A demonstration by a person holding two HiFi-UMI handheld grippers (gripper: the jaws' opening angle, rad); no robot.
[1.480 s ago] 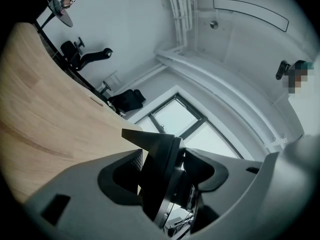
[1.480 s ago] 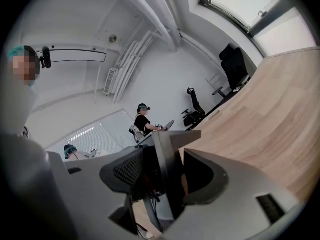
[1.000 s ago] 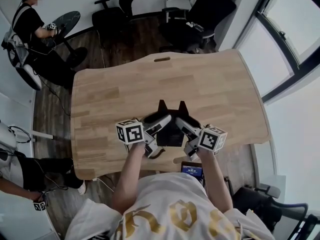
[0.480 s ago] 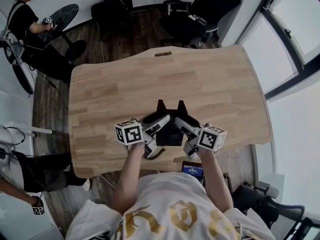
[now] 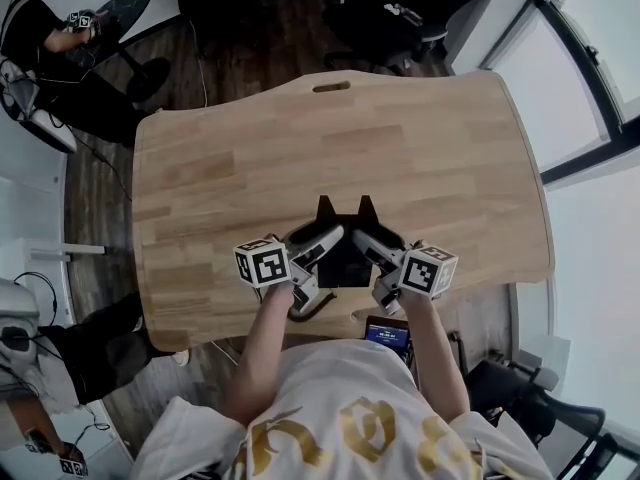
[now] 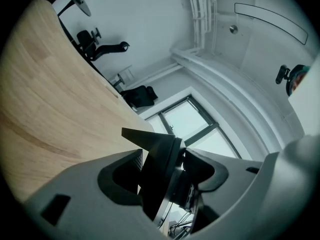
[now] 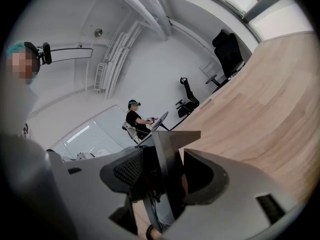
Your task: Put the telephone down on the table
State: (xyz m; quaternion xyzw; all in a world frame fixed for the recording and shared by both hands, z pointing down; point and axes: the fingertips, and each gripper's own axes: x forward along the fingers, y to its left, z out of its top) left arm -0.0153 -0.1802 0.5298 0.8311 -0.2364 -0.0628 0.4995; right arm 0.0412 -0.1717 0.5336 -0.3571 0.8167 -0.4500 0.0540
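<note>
The telephone (image 5: 343,260) is a flat black slab with two pointed corners toward the far side. It hangs just above the near part of the wooden table (image 5: 420,158), close to the front edge. My left gripper (image 5: 322,240) is shut on its left side and my right gripper (image 5: 369,241) on its right side. In the left gripper view the dark telephone (image 6: 159,156) stands edge-on between the grey jaws, pressed by both. The right gripper view shows the same telephone (image 7: 169,170) clamped between its jaws. Whether its underside touches the table is hidden.
Black office chairs (image 5: 400,18) stand beyond the table's far edge, which has a slot (image 5: 331,87). A seated person (image 5: 35,28) is at the far left by a small round table. A small lit screen (image 5: 385,335) sits below the table's near edge. Windows (image 5: 600,78) run along the right.
Both grippers have sunk a little toward the table with the telephone still clamped between them. The head view has shifted, so the table sits slightly higher in the picture.
</note>
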